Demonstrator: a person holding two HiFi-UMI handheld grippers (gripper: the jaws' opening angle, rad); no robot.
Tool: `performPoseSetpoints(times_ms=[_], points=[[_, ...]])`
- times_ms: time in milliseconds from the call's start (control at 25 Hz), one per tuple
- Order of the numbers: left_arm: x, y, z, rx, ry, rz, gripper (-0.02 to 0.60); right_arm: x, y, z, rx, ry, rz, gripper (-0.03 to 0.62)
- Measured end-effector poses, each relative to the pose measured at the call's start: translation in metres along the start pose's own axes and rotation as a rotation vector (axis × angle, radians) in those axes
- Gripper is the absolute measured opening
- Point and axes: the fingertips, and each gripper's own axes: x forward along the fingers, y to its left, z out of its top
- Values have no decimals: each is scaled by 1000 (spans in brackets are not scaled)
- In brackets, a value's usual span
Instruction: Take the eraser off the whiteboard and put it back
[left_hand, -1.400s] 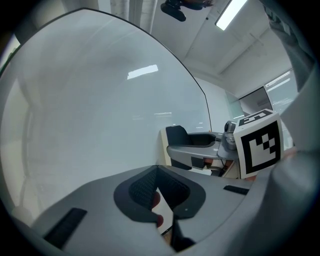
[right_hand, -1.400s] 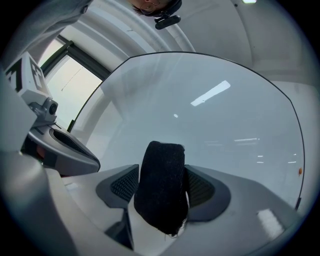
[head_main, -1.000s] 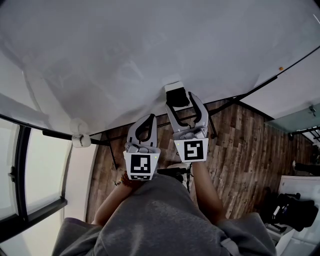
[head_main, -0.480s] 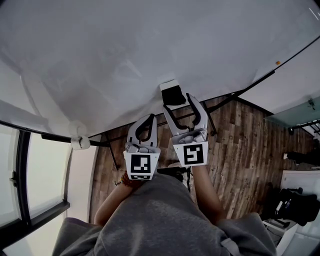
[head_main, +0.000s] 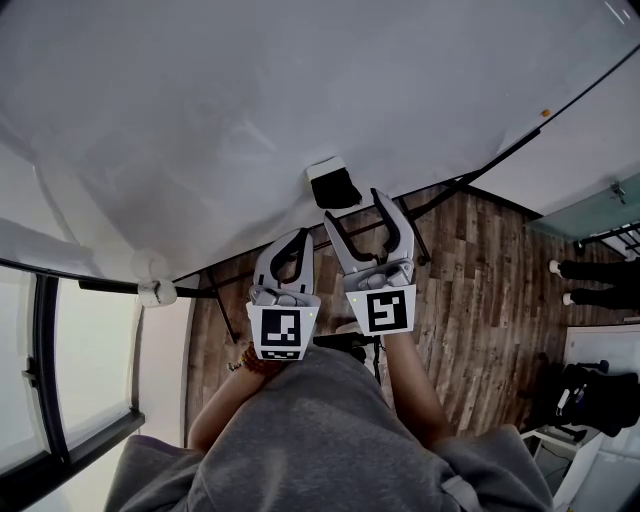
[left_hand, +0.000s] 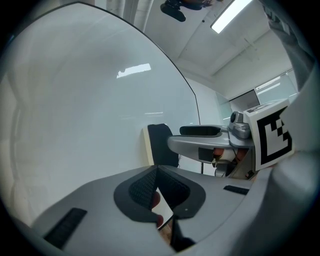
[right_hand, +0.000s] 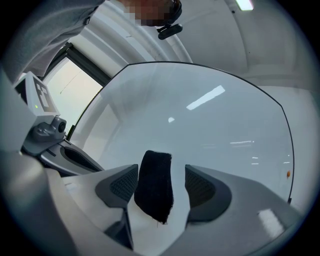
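Observation:
The black-and-white eraser (head_main: 335, 185) sits on the whiteboard (head_main: 300, 90) near its lower edge. My right gripper (head_main: 352, 208) is open just below it, with one finger on each side. In the right gripper view the eraser's black felt (right_hand: 155, 185) stands between the two pads (right_hand: 121, 184), with a gap on either side. My left gripper (head_main: 298, 238) hangs shut and empty to the left, away from the board. In the left gripper view its pads (left_hand: 145, 186) meet, and the eraser (left_hand: 162, 145) shows beyond, beside the right gripper's finger (left_hand: 200, 131).
Below the board are its black stand legs (head_main: 425, 245) on a wooden floor (head_main: 490, 300). A window (head_main: 60, 370) fills the left side. A small orange dot (head_main: 546, 112) sits on the board's right edge. A person's feet (head_main: 585, 270) and a black bag (head_main: 590, 395) are at the right.
The right gripper's fingers have drawn back a little, so the eraser now lies at their tips rather than deep between them. The left gripper has not moved.

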Motion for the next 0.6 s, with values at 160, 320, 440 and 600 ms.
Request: performPoseSetpoints(times_ms=[160, 320, 440, 600], points=[[1, -2, 0, 2, 0, -10, 6, -4, -3, -1, -2, 8, -10, 291], [3, -4, 0, 2, -4, -22, 6, -6, -5, -2, -1, 5, -23, 291], [5, -5, -1, 0, -4, -29, 6, -7, -5, -3, -1, 10, -25, 291], [6, -1, 1, -1, -9, -26, 6, -7, -5, -3, -8, 14, -26, 291]])
